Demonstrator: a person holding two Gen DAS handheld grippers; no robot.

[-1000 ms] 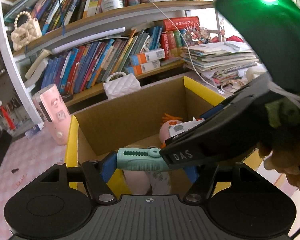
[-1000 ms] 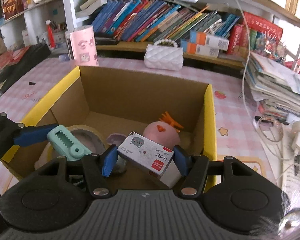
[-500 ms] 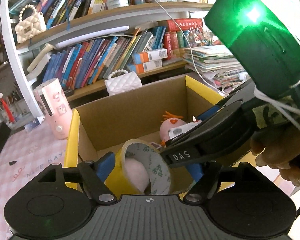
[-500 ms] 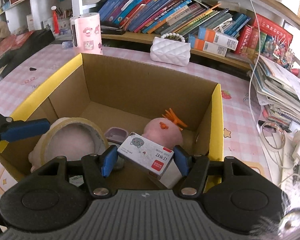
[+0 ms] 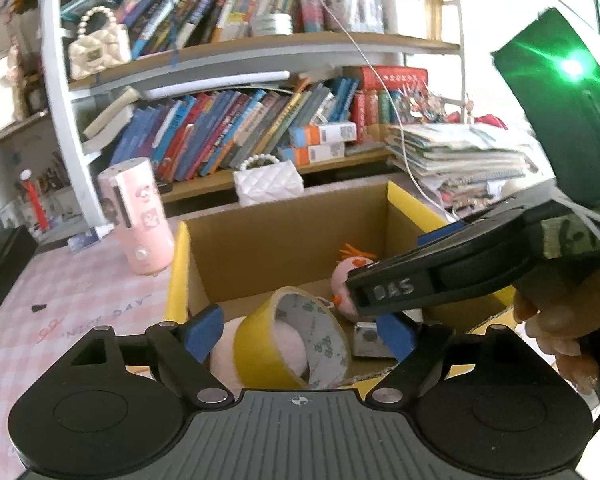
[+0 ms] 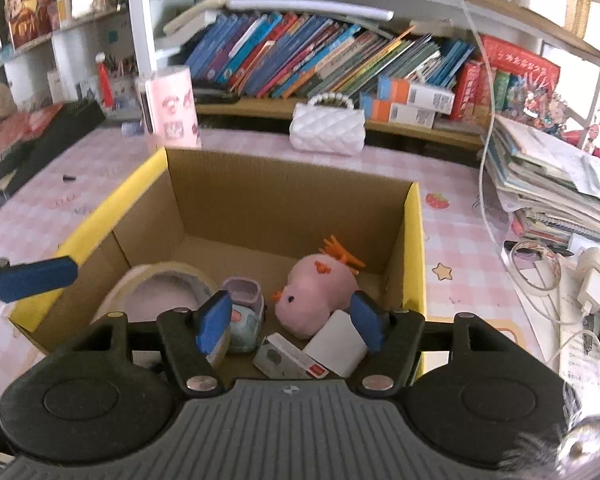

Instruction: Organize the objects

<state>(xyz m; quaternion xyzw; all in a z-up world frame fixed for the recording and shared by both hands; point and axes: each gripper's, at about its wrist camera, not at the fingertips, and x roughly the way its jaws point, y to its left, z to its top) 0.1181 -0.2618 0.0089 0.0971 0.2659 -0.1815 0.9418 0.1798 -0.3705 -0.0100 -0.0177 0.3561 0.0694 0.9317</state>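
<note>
A cardboard box with yellow rim [image 6: 414,240] stands on the pink table. Inside it lie a pink plush chick [image 6: 320,292], a yellow tape roll [image 5: 292,340], a small lilac toy [image 6: 244,312] and a white staple box [image 6: 290,360] on the floor near the front wall. My right gripper [image 6: 290,320] is open and empty above the box's front. My left gripper [image 5: 300,330] is open and empty over the box's left front, above the tape roll. The right gripper's body [image 5: 440,276] crosses the left wrist view.
A pink cylinder [image 6: 172,108] stands behind the box's left corner. A white quilted purse [image 6: 328,128] sits behind the box under the bookshelf. A stack of papers [image 6: 552,184] and cables with a charger [image 6: 588,280] lie to the right.
My right gripper opened and the staple box dropped into the cardboard box. My left gripper earlier let go of a green clip and both grippers have risen a little.
</note>
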